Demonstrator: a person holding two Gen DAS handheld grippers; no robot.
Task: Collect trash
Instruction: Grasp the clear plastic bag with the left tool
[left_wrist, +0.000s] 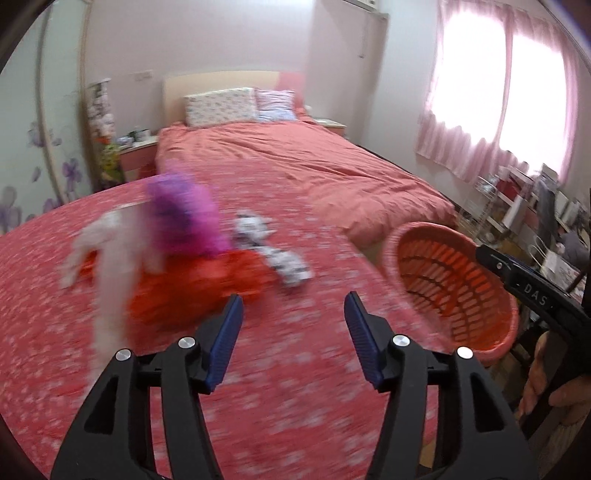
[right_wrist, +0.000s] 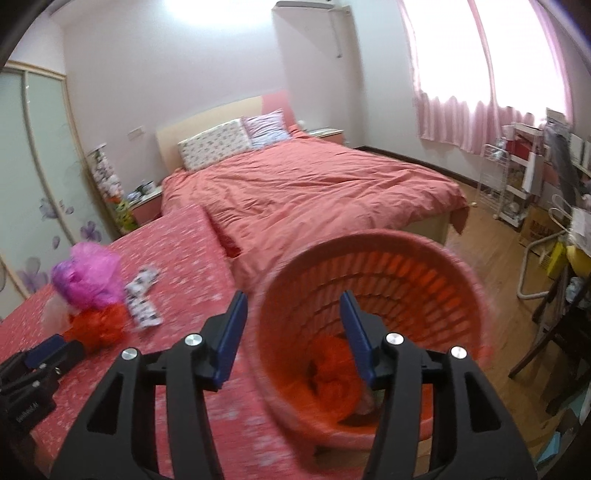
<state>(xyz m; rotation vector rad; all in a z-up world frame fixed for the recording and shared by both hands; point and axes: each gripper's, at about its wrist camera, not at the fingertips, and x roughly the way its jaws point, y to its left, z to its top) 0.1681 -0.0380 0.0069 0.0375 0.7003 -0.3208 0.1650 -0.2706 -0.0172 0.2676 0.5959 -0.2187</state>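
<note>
Two fisheye views are taken from behind each gripper's fingers, angled downward across a red floral cloth (left_wrist: 258, 406) toward a bed (left_wrist: 295, 162) and a curtained window (right_wrist: 480, 74). The left view is aimed at the cloth from close by; the right view is set nearer an orange basket (right_wrist: 369, 258). Cloth, basket, bed and window are shared by both.

Daylight floods through pink curtains (left_wrist: 498, 92), blown out white. Ceiling glare in right view. Strong fisheye bending, dark corners. Foreground bedspread (left_wrist: 258, 424) and trash motion-blurred; grippers sharp.
</note>
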